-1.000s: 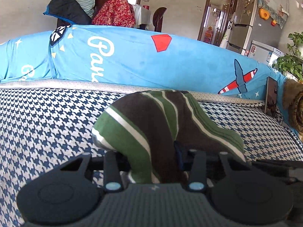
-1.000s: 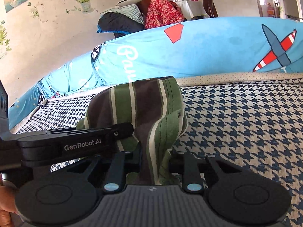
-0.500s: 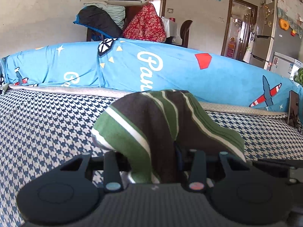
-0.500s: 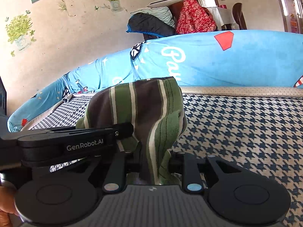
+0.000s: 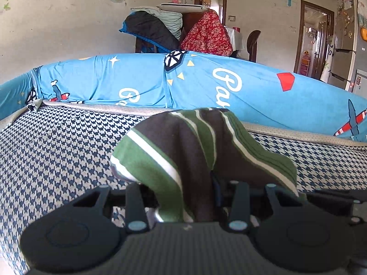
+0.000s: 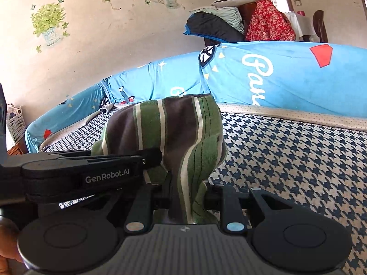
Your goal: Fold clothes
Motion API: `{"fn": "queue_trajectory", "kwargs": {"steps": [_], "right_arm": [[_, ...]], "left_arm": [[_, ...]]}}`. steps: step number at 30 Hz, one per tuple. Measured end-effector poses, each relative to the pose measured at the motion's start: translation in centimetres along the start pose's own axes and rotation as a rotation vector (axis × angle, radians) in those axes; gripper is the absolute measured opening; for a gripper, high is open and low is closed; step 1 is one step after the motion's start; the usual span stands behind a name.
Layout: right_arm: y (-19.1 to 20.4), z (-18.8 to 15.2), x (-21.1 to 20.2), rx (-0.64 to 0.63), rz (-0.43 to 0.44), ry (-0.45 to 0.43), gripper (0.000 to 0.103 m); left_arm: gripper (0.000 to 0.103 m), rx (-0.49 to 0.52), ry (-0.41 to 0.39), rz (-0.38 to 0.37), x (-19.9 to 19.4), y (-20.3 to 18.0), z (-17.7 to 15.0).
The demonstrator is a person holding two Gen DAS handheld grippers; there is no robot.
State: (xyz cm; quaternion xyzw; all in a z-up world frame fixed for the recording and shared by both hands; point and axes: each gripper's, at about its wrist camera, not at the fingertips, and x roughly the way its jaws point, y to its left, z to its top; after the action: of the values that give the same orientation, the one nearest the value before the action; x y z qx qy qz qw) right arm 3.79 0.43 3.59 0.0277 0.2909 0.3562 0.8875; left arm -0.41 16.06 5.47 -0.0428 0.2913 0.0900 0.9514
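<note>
Both claws are clamped on one striped garment [image 5: 201, 151], a green, brown and white knit. In the left wrist view the left gripper [image 5: 183, 197] has its jaws drawn in on a bunched fold of the cloth; the fabric rises from between the jaws, humps up directly ahead of the claw and drapes down toward its right side, hiding the fingertips. In the right wrist view the right gripper [image 6: 187, 194] likewise has its jaws closed on a gathered edge of the same garment [image 6: 174, 128], which stands up ahead of the claw and sags slightly to its right. The body of the left gripper [image 6: 91, 171], marked GenRobot.AI, lies just beside the right claw on its left, reaching into the cloth at about the same level. Part of a hand [image 6: 5, 247] shows at the lower left edge of the right wrist view. Below and ahead of both claws lies a houndstooth cover [image 5: 57, 149]; whether the garment's lower edge touches it cannot be told. Beyond the garment, ahead of both claws, runs a blue printed cushion [image 5: 252, 91], with piled clothing [image 5: 174, 29] well behind it.
</note>
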Motion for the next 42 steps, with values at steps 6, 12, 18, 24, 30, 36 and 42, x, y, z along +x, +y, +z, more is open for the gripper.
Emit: {"fn": "queue_trajectory", "kwargs": {"steps": [6,12,18,24,30,36,42], "right_arm": [[1.1,0.1,1.7,-0.027,0.035,-0.002,0.022],[2.1,0.2,3.5,-0.059,0.06,0.003,0.022],[2.6,-0.1,5.1,-0.077,0.071,0.015,0.022],[2.7,-0.4,6.5,-0.074,0.072,0.026,0.022],[2.9,-0.6,7.4,-0.079,0.071,0.029,0.022],[2.9,-0.7,8.3,-0.082,0.05,0.04,0.022],[1.7,-0.6,8.6,-0.088,-0.055,0.047,0.042]], "left_arm": [[0.039,0.0,0.003,0.044,0.4,1.4,0.1],[0.039,-0.016,0.019,0.089,1.2,2.7,0.3],[0.039,-0.024,0.045,0.114,2.5,3.6,0.1],[0.039,-0.003,0.056,0.141,3.5,3.8,-0.1],[0.039,-0.007,0.066,0.157,4.4,4.2,-0.2],[0.051,-0.006,0.102,0.182,5.9,4.7,-0.5],[0.088,-0.135,0.147,0.25,6.9,7.6,-0.6]]}}
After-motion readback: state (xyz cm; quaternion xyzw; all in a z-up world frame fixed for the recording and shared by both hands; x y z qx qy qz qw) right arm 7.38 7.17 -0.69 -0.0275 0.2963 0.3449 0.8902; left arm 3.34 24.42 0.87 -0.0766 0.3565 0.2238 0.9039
